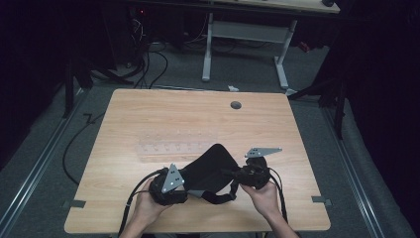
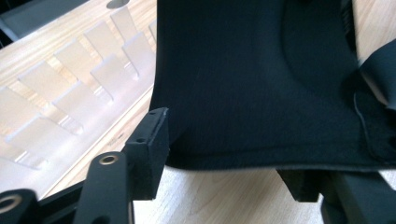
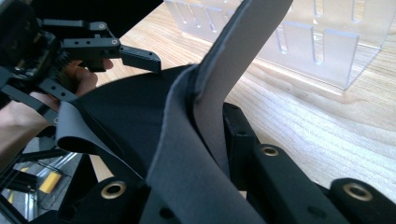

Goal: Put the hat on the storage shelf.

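A black fabric pad (image 1: pixel 213 166) with a strap lies near the table's front, between both hands. My left gripper (image 1: pixel 188 191) is open at the pad's left edge. In the left gripper view that edge of the black pad (image 2: pixel 252 70) hangs between the wide-apart jaws of the left gripper (image 2: pixel 224 163). My right gripper (image 1: pixel 238 176) is shut on the pad's right side. In the right gripper view a fold of the pad (image 3: pixel 187 140) rises between the jaws, pinched. One finger (image 3: pixel 140 55) of the left gripper rests over the pad farther off.
A clear plastic slotted rack (image 1: pixel 176 148) lies just behind the pad, also seen as the rack (image 2: pixel 70 93) and the rack (image 3: pixel 303 37). The wooden table (image 1: pixel 148 109) has a cable hole (image 1: pixel 236 105) at the back. Another desk's legs stand beyond.
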`<action>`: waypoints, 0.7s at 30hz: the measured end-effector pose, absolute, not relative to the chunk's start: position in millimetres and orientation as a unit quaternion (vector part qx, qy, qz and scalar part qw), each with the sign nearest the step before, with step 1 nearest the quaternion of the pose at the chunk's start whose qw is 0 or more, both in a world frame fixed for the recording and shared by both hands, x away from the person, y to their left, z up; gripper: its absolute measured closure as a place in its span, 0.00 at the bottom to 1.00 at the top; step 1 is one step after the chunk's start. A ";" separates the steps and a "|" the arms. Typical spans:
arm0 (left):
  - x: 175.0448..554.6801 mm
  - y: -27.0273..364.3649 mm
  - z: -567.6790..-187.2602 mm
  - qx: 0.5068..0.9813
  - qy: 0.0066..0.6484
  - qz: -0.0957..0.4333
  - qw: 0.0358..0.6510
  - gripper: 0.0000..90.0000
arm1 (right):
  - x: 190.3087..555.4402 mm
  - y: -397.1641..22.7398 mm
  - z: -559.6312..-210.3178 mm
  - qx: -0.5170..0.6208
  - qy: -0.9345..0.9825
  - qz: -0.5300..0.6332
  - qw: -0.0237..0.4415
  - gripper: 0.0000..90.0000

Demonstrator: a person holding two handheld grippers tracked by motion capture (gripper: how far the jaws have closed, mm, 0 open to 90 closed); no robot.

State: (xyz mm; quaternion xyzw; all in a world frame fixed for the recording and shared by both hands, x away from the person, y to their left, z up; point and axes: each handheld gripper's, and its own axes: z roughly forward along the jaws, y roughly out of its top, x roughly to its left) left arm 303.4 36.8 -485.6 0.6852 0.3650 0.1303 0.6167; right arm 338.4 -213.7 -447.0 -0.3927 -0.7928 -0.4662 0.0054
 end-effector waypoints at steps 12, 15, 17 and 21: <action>304.8 42.3 -484.4 0.689 0.371 0.139 0.607 0.53 | 342.1 -189.7 -446.3 -0.387 -0.790 -0.476 0.017 0.94; 304.0 45.4 -483.2 0.692 0.368 0.142 0.604 0.56 | 342.8 -186.8 -446.6 -0.387 -0.790 -0.476 0.020 0.94; 302.3 45.9 -482.3 0.698 0.362 0.141 0.601 0.64 | 343.3 -185.1 -447.1 -0.388 -0.789 -0.476 0.024 0.93; 300.0 46.4 -479.0 0.705 0.354 0.137 0.599 0.74 | 344.2 -189.0 -448.6 -0.386 -0.782 -0.488 0.038 0.89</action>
